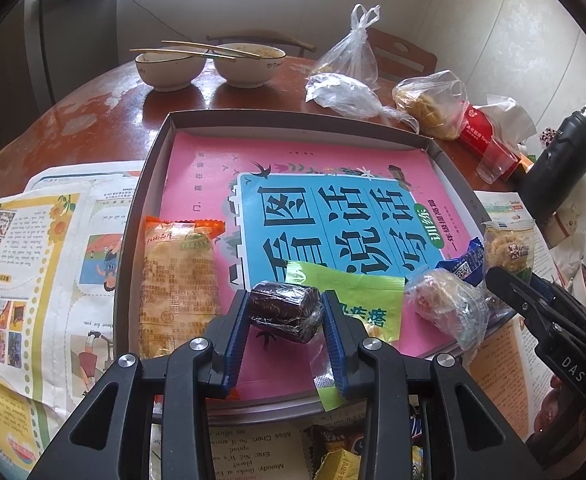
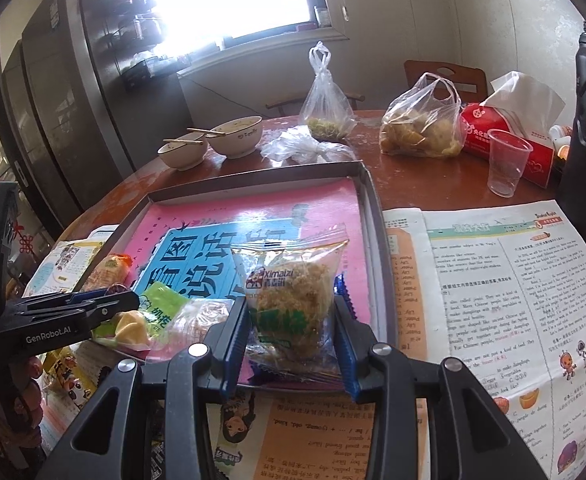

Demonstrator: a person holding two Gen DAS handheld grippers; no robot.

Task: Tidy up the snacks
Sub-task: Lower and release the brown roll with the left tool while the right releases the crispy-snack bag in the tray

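Two grippers each hold a snack over the gray tray (image 1: 155,168)

The left gripper (image 1: 286,312) pinches a dark brown wrapped roll (image 1: 283,310) just above the pink book (image 1: 197,176) that lies in the tray, and the right gripper (image 2: 292,320) pinches a clear Ximalzi bag (image 2: 289,292) of crumbly snack (standing upright) over the tray's near edge. An orange cracker pack (image 1: 179,276) lies in the tray by its left wall, a green packet (image 1: 357,292) lies in the tray under the roll, and two bowls (image 1: 209,66) sit on the table beyond the tray's far wall
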